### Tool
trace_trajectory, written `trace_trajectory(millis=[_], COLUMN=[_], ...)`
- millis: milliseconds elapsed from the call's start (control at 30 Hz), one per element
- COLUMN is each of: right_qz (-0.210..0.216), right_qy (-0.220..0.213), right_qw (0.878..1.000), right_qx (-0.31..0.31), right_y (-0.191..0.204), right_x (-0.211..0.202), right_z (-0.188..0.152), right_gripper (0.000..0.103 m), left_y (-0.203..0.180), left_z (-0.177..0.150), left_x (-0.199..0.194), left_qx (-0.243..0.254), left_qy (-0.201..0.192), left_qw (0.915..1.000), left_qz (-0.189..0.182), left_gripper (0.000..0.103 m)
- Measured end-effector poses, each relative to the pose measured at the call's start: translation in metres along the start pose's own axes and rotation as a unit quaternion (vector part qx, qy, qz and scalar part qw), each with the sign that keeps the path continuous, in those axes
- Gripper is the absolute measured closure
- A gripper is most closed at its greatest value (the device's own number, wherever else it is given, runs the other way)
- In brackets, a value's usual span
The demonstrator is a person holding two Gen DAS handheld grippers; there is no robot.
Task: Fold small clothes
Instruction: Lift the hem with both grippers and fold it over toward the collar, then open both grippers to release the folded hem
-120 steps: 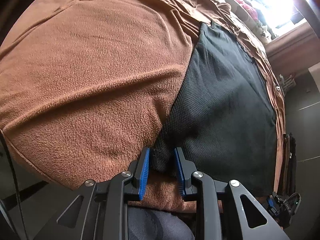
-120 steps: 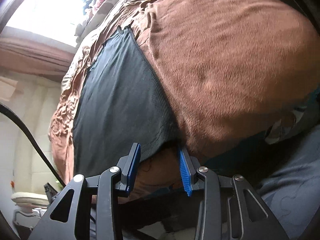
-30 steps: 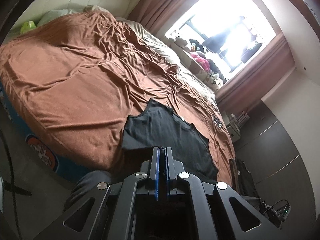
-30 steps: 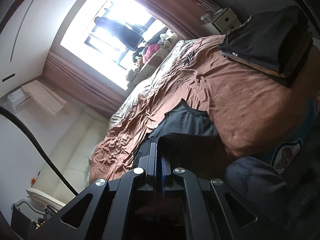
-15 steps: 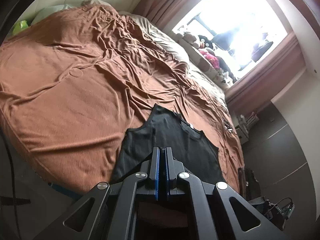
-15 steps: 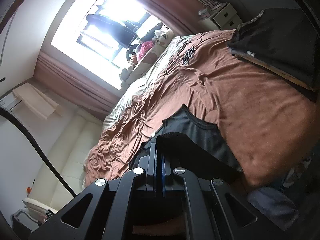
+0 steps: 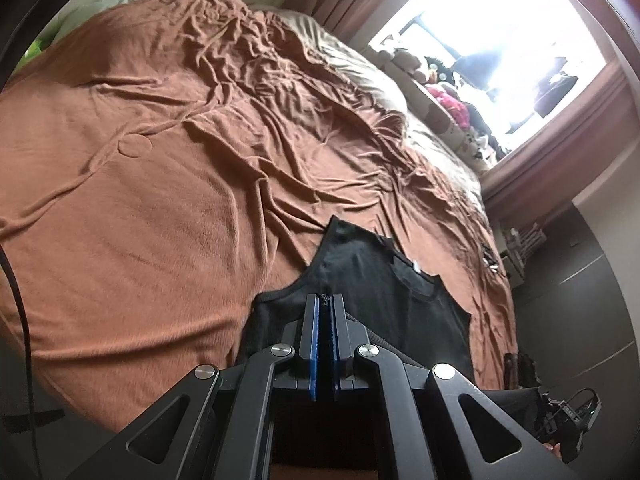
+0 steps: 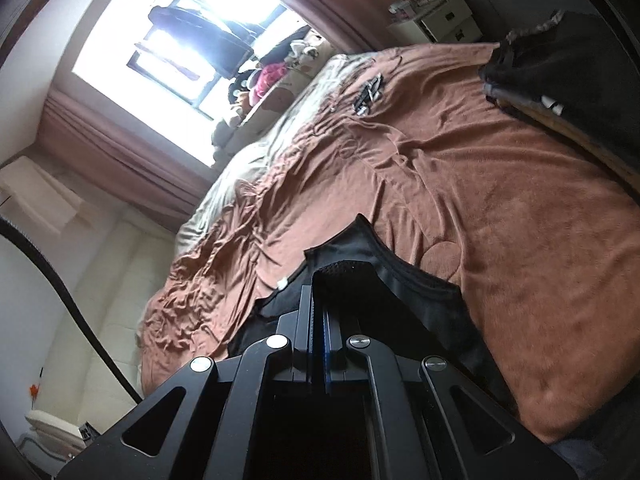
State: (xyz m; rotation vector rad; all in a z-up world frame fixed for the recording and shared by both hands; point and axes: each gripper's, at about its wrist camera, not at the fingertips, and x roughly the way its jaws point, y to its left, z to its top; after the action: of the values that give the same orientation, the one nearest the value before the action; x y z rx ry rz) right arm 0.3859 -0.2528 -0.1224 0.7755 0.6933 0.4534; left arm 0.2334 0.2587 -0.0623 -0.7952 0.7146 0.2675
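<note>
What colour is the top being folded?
Black top, clearest in the left wrist view.

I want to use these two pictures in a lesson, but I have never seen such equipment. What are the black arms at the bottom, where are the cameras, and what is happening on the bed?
A person holds a two-finger gripper in each hand, with a fisheye camera on each looking along its fingers. One picture shows the left gripper, the other the right gripper. Both are shut on the hem of a black sleeveless top, lifted above the brown blanket covering the bed. Its shoulder end lies on the blanket.
</note>
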Motion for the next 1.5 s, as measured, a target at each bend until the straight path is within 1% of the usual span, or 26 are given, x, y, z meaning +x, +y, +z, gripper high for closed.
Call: trace_trajectory(millis=[167, 467, 733, 900, 1000, 1067, 1133, 1167, 1200, 1233, 1267, 1300, 1333, 1433, 1500], right_qz=[-0.015, -0.051, -0.085, -0.102, -0.095, -0.106, -0.113, -0.113, -0.107, -0.103, -0.102, -0.100, -0.088, -0.050, -0.017], right_qy=[0.011, 0.035, 0.056, 0.058, 0.062, 0.068, 0.077, 0.080, 0.081, 0.080, 0.081, 0.078, 0.067, 0.047, 0.039], right_qw=[1.000, 0.997, 0.994, 0.992, 0.993, 0.992, 0.991, 0.990, 0.991, 0.991, 0.991, 0.991, 0.992, 0.992, 0.990], right_qx=[0.017, 0.035, 0.043, 0.036, 0.024, 0.012, -0.003, -0.012, -0.022, -0.029, -0.036, -0.047, -0.061, -0.102, -0.132], right_y=[-0.003, -0.008, -0.012, -0.012, -0.012, -0.010, -0.005, -0.002, 0.003, 0.006, 0.009, 0.015, 0.022, 0.039, 0.047], right_x=[0.032, 0.098, 0.148, 0.169, 0.178, 0.183, 0.187, 0.188, 0.188, 0.187, 0.187, 0.186, 0.181, 0.170, 0.160], right_z=[0.016, 0.044, 0.060, 0.068, 0.066, 0.065, 0.066, 0.065, 0.066, 0.065, 0.066, 0.064, 0.062, 0.059, 0.054], right_gripper=[0.103, 0.103, 0.102, 0.102, 0.102, 0.102, 0.100, 0.098, 0.091, 0.074, 0.062, 0.041, 0.036, 0.035, 0.035], left_y=[-0.004, -0.015, -0.017, -0.016, -0.010, -0.006, -0.006, -0.007, -0.009, -0.010, -0.012, -0.013, -0.013, -0.019, -0.025], left_z=[0.017, 0.047, 0.069, 0.080, 0.086, 0.089, 0.091, 0.092, 0.092, 0.091, 0.091, 0.089, 0.089, 0.089, 0.088], left_x=[0.035, 0.101, 0.165, 0.192, 0.204, 0.209, 0.210, 0.208, 0.205, 0.202, 0.199, 0.195, 0.192, 0.182, 0.180], left_qx=[0.001, 0.014, 0.018, 0.023, 0.013, 0.007, 0.008, 0.015, 0.023, 0.028, 0.033, 0.036, 0.038, 0.052, 0.070], left_qy=[0.013, 0.036, 0.052, 0.057, 0.057, 0.057, 0.057, 0.058, 0.053, 0.049, 0.045, 0.040, 0.036, 0.029, 0.027], left_qw=[0.9997, 0.9983, 0.9964, 0.9948, 0.9949, 0.9952, 0.9946, 0.9947, 0.9950, 0.9953, 0.9954, 0.9960, 0.9965, 0.9967, 0.9954], left_qz=[0.020, 0.044, 0.064, 0.081, 0.082, 0.080, 0.086, 0.084, 0.081, 0.079, 0.078, 0.072, 0.065, 0.055, 0.059], left_gripper=[0.099, 0.099, 0.099, 0.099, 0.098, 0.098, 0.096, 0.090, 0.084, 0.063, 0.042, 0.036, 0.035, 0.033, 0.033])
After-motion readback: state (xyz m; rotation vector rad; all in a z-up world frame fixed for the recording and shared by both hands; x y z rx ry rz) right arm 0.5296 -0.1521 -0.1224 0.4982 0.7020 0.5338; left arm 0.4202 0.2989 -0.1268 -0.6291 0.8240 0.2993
